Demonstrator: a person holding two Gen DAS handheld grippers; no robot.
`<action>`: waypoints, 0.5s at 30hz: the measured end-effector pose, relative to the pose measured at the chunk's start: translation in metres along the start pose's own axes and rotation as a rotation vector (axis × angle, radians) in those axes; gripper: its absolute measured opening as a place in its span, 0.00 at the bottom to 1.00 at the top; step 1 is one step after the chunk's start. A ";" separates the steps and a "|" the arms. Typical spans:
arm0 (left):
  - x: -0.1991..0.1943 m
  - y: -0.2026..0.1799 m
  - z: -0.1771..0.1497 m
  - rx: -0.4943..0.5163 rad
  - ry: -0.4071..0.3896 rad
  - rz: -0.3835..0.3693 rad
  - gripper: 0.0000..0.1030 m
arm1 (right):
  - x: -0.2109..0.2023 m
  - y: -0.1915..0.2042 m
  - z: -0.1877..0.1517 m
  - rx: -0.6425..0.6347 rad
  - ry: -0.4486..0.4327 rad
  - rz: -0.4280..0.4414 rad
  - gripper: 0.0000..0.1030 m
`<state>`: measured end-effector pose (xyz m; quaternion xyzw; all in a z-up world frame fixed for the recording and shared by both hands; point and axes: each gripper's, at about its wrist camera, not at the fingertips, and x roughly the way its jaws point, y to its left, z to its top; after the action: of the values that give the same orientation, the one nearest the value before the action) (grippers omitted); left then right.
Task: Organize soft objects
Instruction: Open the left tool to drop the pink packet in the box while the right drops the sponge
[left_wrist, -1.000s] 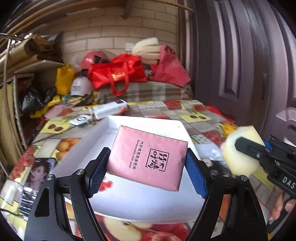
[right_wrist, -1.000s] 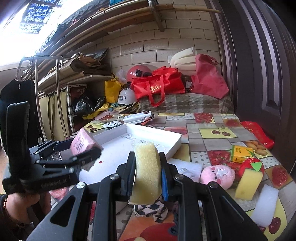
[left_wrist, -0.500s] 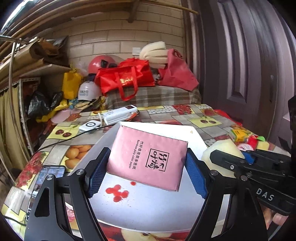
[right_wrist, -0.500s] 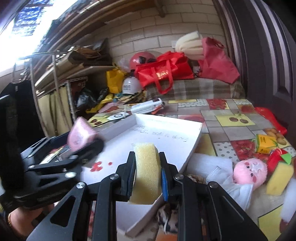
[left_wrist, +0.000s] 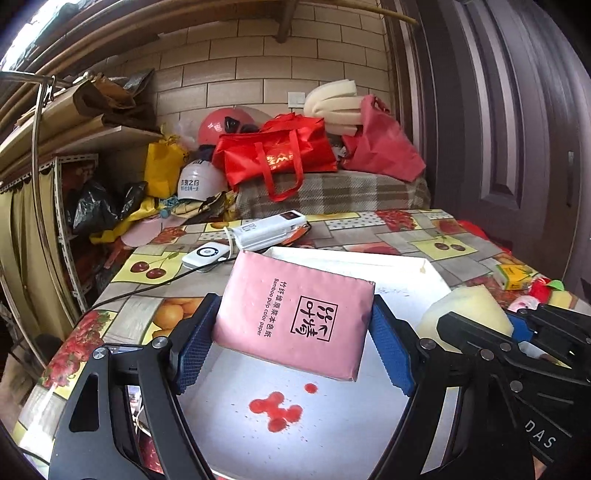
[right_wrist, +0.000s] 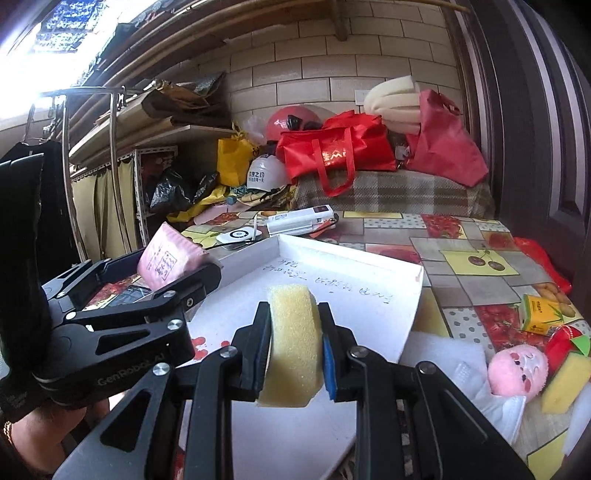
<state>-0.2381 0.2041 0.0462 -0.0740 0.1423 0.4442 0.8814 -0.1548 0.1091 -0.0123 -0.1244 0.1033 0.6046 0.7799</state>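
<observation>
My left gripper (left_wrist: 291, 350) is shut on a pink tissue pack (left_wrist: 295, 314) and holds it above the near left part of a white tray (left_wrist: 391, 266). The pack also shows in the right wrist view (right_wrist: 168, 256). My right gripper (right_wrist: 293, 352) is shut on a yellow sponge (right_wrist: 293, 343), squeezed between the pads, above the tray (right_wrist: 369, 273). In the left wrist view the sponge (left_wrist: 465, 310) and right gripper sit at the tray's right side.
Red spots (left_wrist: 275, 406) mark the tray floor. To the tray's right lie a pink plush ball (right_wrist: 517, 371), a yellow sponge block (right_wrist: 565, 380), white cloth (right_wrist: 461, 369) and a yellow carton (right_wrist: 541, 314). A white power strip (left_wrist: 269, 229) and charger lie behind.
Both grippers have moved in over the tray, the right one leftward from the table's right side. Both still hold their objects.
</observation>
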 end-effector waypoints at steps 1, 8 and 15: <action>0.002 0.002 0.000 -0.006 0.008 0.006 0.78 | 0.003 0.001 0.001 0.002 0.005 -0.004 0.23; 0.024 0.005 0.002 -0.005 0.092 -0.003 0.78 | 0.016 0.007 0.004 0.000 0.033 -0.029 0.24; 0.045 0.020 -0.001 -0.088 0.211 0.027 0.82 | 0.035 0.005 0.004 0.002 0.129 -0.028 0.84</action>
<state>-0.2290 0.2504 0.0306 -0.1571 0.2159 0.4517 0.8513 -0.1511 0.1440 -0.0195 -0.1639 0.1523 0.5844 0.7800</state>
